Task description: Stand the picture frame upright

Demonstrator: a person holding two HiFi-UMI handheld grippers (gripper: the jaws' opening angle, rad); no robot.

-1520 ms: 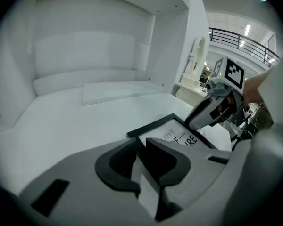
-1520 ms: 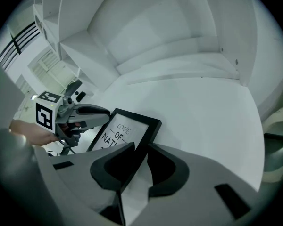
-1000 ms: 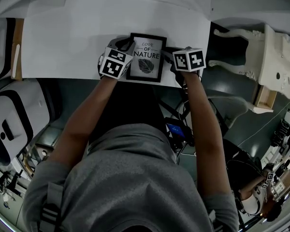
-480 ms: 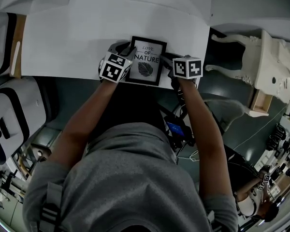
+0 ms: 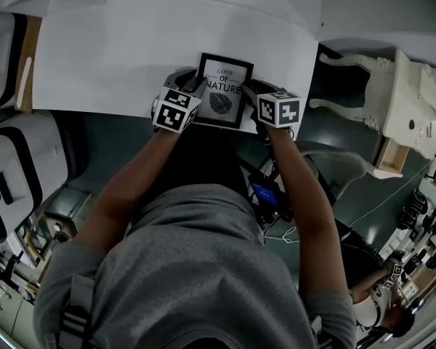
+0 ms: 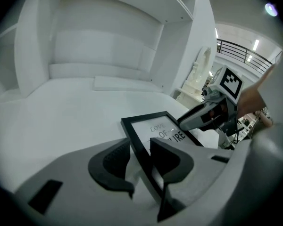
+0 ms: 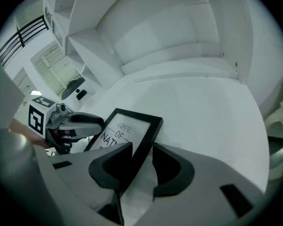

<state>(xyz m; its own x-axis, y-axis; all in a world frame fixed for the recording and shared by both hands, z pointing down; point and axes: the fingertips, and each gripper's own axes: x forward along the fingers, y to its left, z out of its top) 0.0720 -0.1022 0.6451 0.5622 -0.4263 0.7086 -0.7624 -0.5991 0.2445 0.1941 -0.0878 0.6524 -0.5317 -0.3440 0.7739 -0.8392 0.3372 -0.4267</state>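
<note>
A black picture frame [image 5: 224,91] with the print "LOVE OF NATURE" and a leaf rests near the front edge of the white table [image 5: 116,57], its face toward me. My left gripper [image 5: 192,86] straddles the frame's left edge [image 6: 153,126]. Its jaws are opening, and a gap shows beside the outer jaw. My right gripper [image 5: 253,87] straddles the right edge [image 7: 127,124] in the same way, jaws opening, with a gap beside its outer jaw. Each gripper shows in the other's view: the right gripper [image 6: 198,117] and the left gripper [image 7: 82,121].
A white shelf unit [image 6: 108,46] rises behind the table. A white carved piece of furniture [image 5: 392,86] stands off the table's right end. Grey and white padded shapes [image 5: 14,173] sit at the left below the table edge.
Both marker cubes have drawn back a little toward me along the frame's sides. The frame stays in about the same spot on the table.
</note>
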